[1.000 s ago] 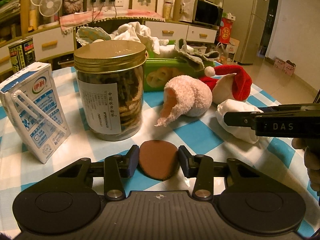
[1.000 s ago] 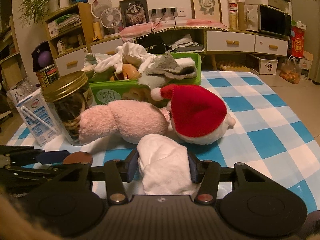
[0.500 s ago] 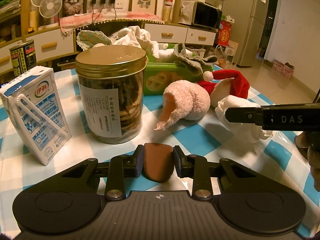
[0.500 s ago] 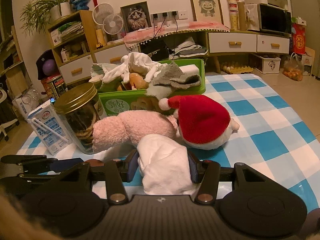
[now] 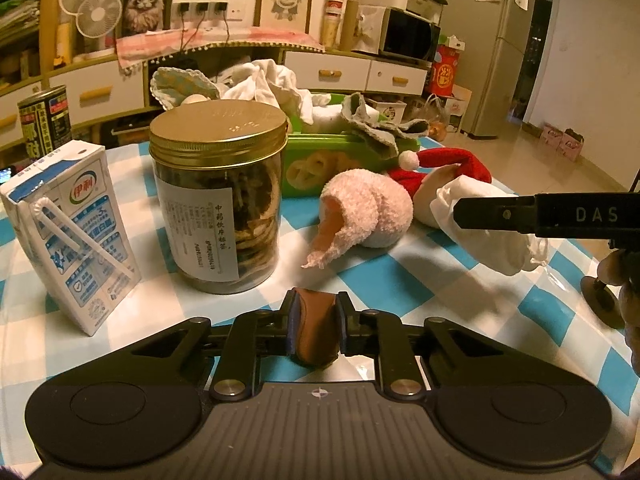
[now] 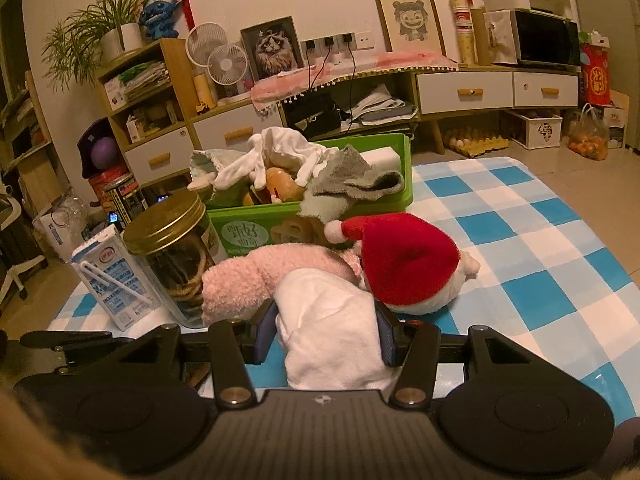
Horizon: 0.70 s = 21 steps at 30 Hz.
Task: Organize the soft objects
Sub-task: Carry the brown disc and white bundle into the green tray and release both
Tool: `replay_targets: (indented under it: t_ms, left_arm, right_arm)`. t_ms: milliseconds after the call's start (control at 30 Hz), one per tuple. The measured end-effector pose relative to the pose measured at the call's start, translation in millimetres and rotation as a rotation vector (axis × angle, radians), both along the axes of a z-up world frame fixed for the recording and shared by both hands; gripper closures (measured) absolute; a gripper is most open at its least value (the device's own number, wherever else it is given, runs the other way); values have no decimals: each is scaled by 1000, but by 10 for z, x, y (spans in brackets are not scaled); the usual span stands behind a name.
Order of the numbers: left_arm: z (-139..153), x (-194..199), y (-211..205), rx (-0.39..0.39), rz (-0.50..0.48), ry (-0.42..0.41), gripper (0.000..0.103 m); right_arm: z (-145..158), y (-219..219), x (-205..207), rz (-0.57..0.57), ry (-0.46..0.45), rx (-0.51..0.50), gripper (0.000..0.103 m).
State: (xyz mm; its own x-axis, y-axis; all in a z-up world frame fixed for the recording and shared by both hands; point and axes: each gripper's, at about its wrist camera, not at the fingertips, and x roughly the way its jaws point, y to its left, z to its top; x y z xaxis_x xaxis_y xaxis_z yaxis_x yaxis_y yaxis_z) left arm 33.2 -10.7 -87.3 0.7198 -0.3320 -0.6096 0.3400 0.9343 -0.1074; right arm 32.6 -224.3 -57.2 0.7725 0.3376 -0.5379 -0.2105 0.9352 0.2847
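Left wrist view: left tool pinched on brown pad, bottom centre, above desk. Pink plush and Santa hat lie loose, centre right.

Right wrist view: right tool clamped on white cloth, bottom centre. Green bin, upper centre, already heaped; four soft items left outside.

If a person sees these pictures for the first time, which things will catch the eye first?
Probably the red Santa hat at the table's centre, beside the pink fluffy sock. Behind them stands the green bin, heaped with cloths. Up front, the right gripper grips a white cloth.
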Motion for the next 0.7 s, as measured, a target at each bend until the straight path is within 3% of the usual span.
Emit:
replay_targets:
  t_ms: [700]
  left_arm:
    - [417, -99, 66, -95, 1, -70, 86]
  right_arm:
    - [297, -88, -52, -19, -52, 72, 84]
